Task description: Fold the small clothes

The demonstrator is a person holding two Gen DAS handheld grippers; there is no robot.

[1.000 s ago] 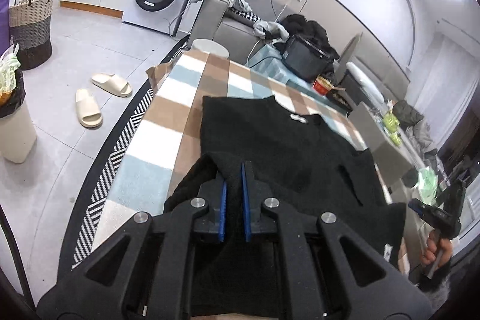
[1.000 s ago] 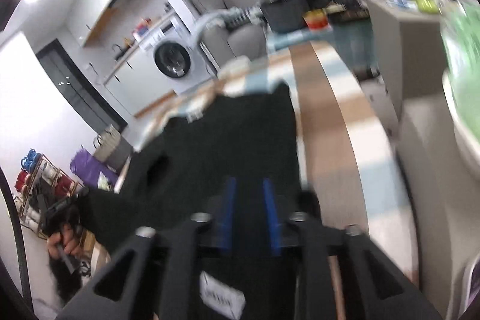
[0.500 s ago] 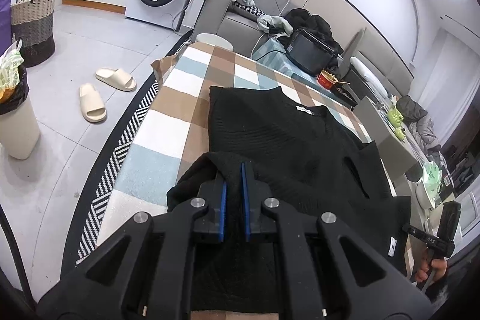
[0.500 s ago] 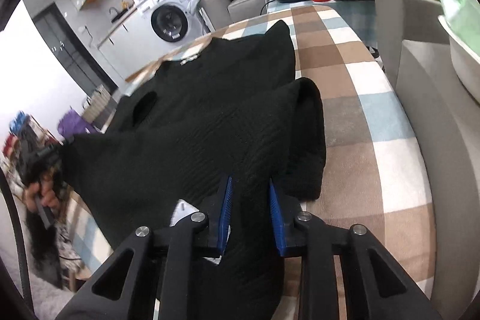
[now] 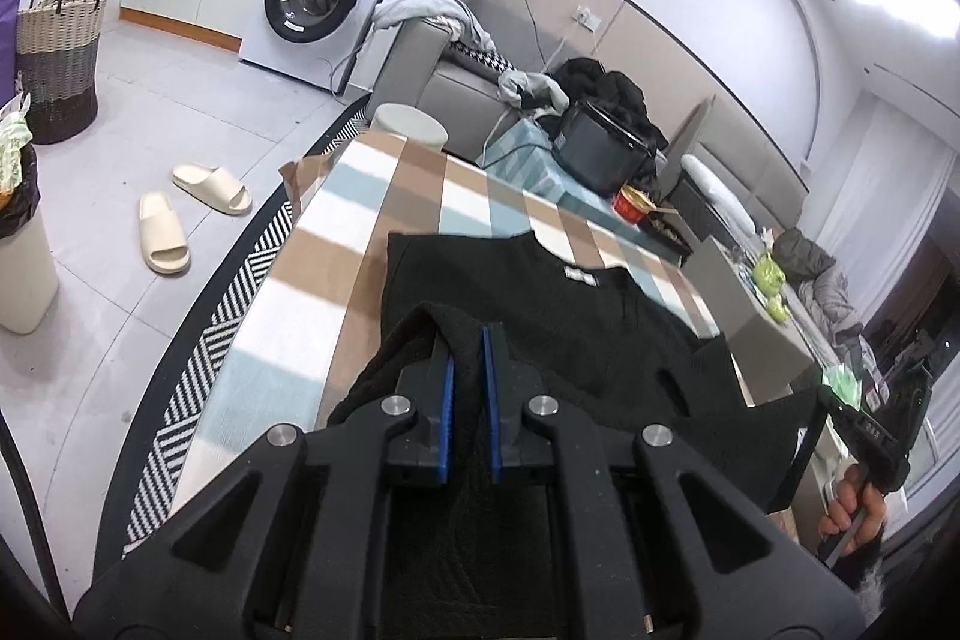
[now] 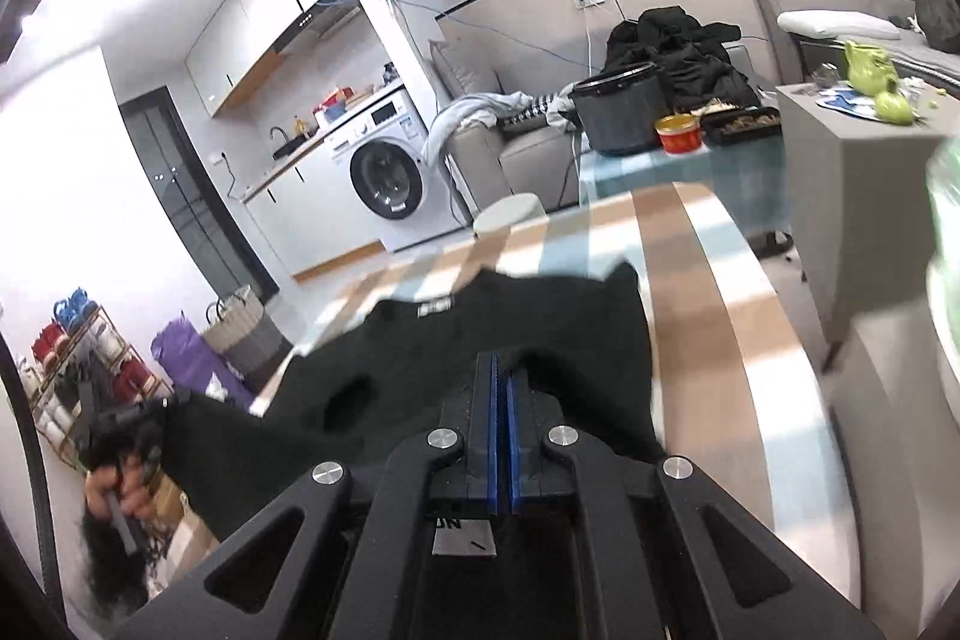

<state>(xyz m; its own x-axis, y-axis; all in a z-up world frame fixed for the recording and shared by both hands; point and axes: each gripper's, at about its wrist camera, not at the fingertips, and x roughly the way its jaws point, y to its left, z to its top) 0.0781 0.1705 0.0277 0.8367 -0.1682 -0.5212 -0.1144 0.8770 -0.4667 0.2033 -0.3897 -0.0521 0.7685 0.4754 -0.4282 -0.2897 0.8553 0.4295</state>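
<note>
A black knit top with a white neck label lies on the table's checked cloth, neck end far from me. My left gripper is shut on the near hem at its left corner, which is raised and bunched over the fingertips. In the right wrist view the top spreads ahead, and my right gripper is closing its jaws on the hem's right corner, with fabric pinched between the blue pads. The hem hangs stretched between both grippers. Each view shows the other gripper in a hand.
A black pot and a red cup stand beyond the table's far end. A grey cabinet is close on the right. Left of the table are a striped rug, two slippers, a white bin and a woven basket.
The right gripper's jaws closed from partly open onto the hem and rose with it. The left gripper kept its grip and hardly moved.
</note>
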